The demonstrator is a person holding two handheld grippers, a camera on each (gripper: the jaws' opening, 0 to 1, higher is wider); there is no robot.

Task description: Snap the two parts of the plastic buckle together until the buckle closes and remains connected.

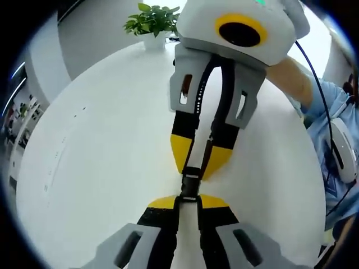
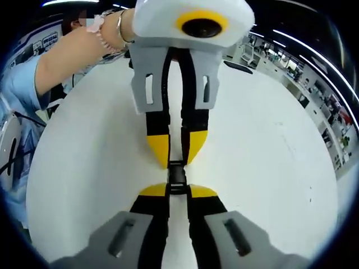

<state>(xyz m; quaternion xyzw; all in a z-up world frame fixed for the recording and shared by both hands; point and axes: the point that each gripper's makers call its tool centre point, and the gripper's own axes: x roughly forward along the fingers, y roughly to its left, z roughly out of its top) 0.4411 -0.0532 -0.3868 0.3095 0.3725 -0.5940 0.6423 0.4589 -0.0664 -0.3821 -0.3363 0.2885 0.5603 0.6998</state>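
Buckle point(image 1: 190, 182) halves meet above the white bench point(image 1: 101, 168) — left gripper point(image 1: 189, 200) and right gripper point(image 1: 199, 162) each clenched on one end.

Items counted: two grippers — left gripper point(image 1: 188, 197), right gripper point(image 2: 177, 193); one black buckle point(image 1: 190, 183) in two joined parts; one white table point(image 1: 101, 157); one potted plant point(image 1: 152, 25) — no further duplicates.

The small black plastic buckle point(image 1: 189, 182) point(image 2: 176, 177) hangs above the white table, its two parts meeting end to end in one line between opposing yellow jaw tips, a black strap running back from each end
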